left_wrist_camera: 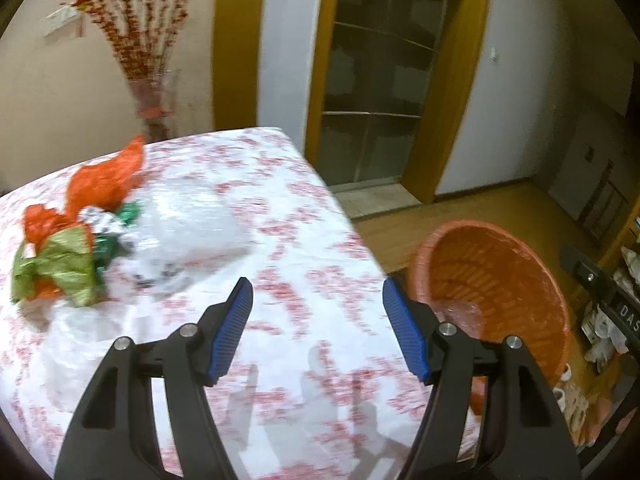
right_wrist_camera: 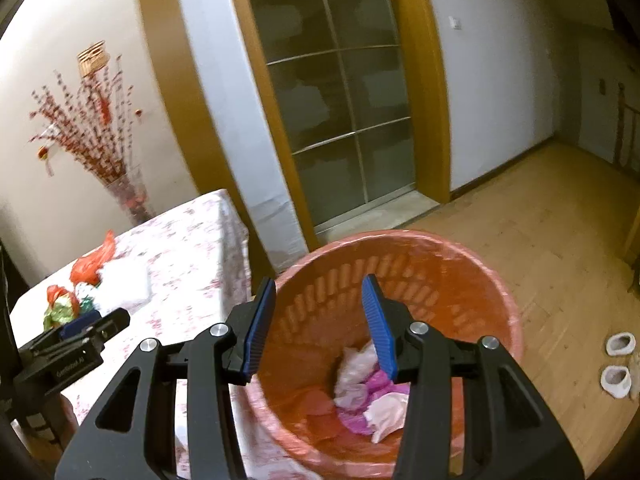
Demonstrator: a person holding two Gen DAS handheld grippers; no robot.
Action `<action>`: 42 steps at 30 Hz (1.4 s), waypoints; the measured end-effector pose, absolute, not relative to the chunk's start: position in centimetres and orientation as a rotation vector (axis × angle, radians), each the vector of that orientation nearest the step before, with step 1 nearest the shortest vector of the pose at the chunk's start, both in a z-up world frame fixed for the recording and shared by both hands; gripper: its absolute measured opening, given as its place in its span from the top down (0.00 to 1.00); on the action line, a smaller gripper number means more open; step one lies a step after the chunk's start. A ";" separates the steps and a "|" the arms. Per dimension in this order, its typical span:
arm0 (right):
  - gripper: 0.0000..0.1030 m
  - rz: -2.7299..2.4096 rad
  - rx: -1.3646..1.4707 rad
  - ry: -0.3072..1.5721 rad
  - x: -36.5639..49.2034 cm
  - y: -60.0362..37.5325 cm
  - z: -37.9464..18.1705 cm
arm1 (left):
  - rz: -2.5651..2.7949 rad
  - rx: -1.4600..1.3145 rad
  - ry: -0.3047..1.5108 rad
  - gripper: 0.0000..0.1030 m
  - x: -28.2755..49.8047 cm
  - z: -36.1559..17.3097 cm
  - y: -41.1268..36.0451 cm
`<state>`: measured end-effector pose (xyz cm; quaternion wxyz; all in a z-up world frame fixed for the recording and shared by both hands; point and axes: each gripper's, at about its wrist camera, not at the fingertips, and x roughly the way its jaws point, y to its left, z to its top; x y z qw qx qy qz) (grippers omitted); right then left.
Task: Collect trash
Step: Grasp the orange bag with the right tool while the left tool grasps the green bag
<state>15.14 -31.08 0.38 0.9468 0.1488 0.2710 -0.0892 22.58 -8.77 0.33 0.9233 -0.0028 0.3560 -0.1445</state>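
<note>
A pile of trash lies on the left of the table: an orange plastic bag [left_wrist_camera: 106, 182], green foil wrappers [left_wrist_camera: 60, 266] and clear plastic [left_wrist_camera: 188, 220]. The pile also shows in the right wrist view [right_wrist_camera: 86, 280]. My left gripper [left_wrist_camera: 318, 312] is open and empty over the table's right part, well right of the pile. My right gripper [right_wrist_camera: 320, 316] is open and empty above the orange trash basket [right_wrist_camera: 472, 268], which holds pink and white crumpled pieces [right_wrist_camera: 372, 392]. The basket also shows in the left wrist view [left_wrist_camera: 500, 280], on the floor beside the table.
The table [left_wrist_camera: 304, 248] has a white cloth with red flowers. A vase of red branches [left_wrist_camera: 154, 108] stands behind it by the wall. A glass sliding door [right_wrist_camera: 336, 96] is behind. White slippers [right_wrist_camera: 618, 360] lie on the wooden floor. Cluttered shelves [left_wrist_camera: 612, 320] stand at the right.
</note>
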 end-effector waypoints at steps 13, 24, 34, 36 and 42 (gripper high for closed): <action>0.55 -0.016 0.223 0.607 17.6 -23.8 0.0 | -0.025 -0.018 0.648 0.36 22.0 1.8 4.2; 0.55 0.102 0.172 0.662 20.5 -18.0 -1.0 | 0.086 -0.067 0.694 0.36 25.4 0.0 13.2; 0.55 0.180 0.118 0.693 23.1 -13.2 -1.3 | 0.029 -0.115 0.772 0.78 27.4 -2.7 14.4; 0.55 0.194 0.111 0.696 23.4 -12.5 -1.3 | 0.027 -0.123 0.754 0.79 26.9 -2.3 14.7; 0.55 0.255 0.091 0.699 24.3 -9.6 -1.0 | 0.054 -0.133 0.696 0.80 24.4 -0.8 16.5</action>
